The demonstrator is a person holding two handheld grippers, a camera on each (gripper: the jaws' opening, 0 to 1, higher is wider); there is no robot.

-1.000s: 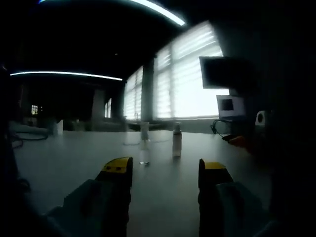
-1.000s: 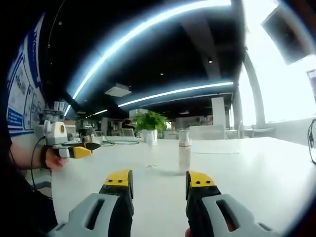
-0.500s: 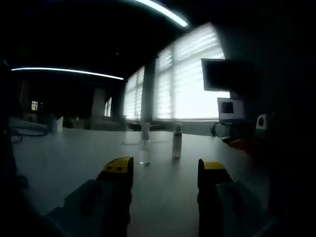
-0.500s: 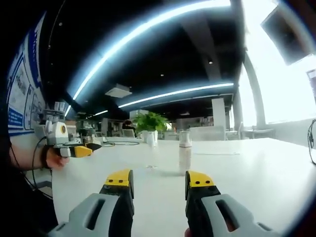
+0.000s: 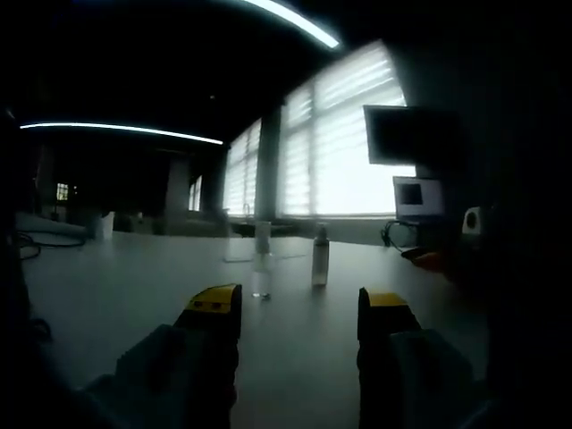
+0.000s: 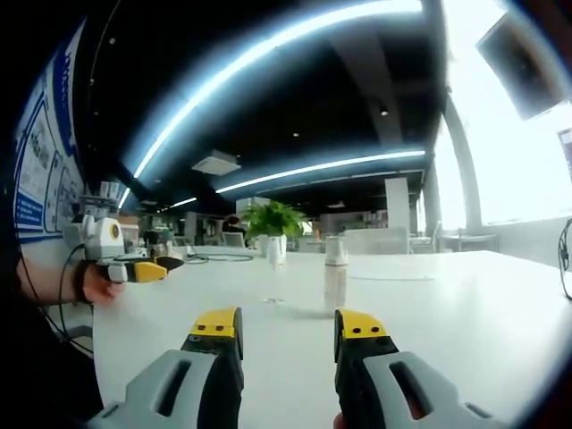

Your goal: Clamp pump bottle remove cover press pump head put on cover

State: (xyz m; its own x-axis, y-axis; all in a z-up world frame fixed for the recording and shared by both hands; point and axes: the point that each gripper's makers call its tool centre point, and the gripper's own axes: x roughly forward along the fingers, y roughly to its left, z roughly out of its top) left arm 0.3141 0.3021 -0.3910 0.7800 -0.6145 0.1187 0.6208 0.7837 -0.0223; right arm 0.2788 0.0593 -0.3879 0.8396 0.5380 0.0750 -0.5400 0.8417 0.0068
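Seen in the left gripper view: left gripper (image 5: 298, 308) low over the white table (image 5: 107, 286), jaws spread, pinching nothing. Beyond its tips, a clear bottle (image 5: 261, 261) on the left and a pump bottle (image 5: 320, 256) just right of it, both upright and apart.

Seen in the right gripper view: far left, the left gripper (image 6: 134, 271) held in a hand (image 6: 96, 284) above the table edge. Further right, a potted plant (image 6: 273, 225) at the far side, then the pump bottle (image 6: 335, 273) upright, ahead of the right gripper (image 6: 288, 324), likewise spread and holding nothing.
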